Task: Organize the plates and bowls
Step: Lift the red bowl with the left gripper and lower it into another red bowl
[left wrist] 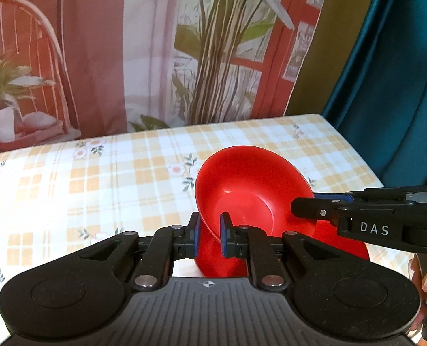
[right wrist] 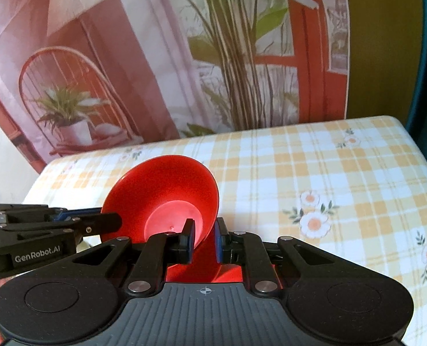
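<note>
A red bowl [left wrist: 250, 190] is held tilted above the checked tablecloth [left wrist: 98, 178]. My left gripper [left wrist: 210, 230] is shut on its near rim. My right gripper [left wrist: 302, 207] enters from the right and grips the bowl's right rim. In the right wrist view the same red bowl [right wrist: 167, 193] is tilted, with my right gripper [right wrist: 203, 238] shut on its rim and my left gripper [right wrist: 109, 222] gripping it from the left. A second red piece [left wrist: 346, 245] shows under the bowl; I cannot tell if it is a plate.
The table [right wrist: 328, 173] carries a yellow-and-white checked floral cloth. A printed backdrop [left wrist: 127, 57] with plants and a chair hangs behind it. A teal curtain [left wrist: 400, 72] hangs at the right, past the table's right edge.
</note>
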{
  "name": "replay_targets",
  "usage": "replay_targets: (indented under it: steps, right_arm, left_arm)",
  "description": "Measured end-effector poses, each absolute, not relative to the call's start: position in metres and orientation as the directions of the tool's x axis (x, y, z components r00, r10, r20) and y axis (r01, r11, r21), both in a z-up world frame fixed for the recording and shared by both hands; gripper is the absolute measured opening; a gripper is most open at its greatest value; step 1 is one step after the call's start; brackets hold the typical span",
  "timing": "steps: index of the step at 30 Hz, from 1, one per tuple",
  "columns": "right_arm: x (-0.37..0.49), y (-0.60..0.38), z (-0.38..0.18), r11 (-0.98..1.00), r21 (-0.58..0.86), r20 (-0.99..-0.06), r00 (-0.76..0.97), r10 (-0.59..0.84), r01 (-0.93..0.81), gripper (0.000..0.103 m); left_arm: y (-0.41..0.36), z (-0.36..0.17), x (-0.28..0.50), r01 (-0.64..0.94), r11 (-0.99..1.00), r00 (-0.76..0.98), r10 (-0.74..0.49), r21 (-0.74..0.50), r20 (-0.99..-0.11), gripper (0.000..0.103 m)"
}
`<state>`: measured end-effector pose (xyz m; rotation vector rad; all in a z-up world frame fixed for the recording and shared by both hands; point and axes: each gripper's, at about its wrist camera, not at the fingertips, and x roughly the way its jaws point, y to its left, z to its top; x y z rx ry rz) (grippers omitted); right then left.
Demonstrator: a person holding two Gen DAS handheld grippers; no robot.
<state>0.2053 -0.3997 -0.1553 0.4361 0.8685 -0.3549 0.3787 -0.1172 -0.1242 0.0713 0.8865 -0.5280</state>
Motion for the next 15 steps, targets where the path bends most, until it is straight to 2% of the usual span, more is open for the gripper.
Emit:
replay_targets:
  steps: [15]
  right_arm:
    - [0.205,-0.393,-0.178,0.861,0.208,-0.823,0.559,-0.102,0.464,0.014]
  left_arm:
    - [-0.118,-0.145,0.372,0.495,0.863,0.493,-0.376,-0.102,-0.785,0.016]
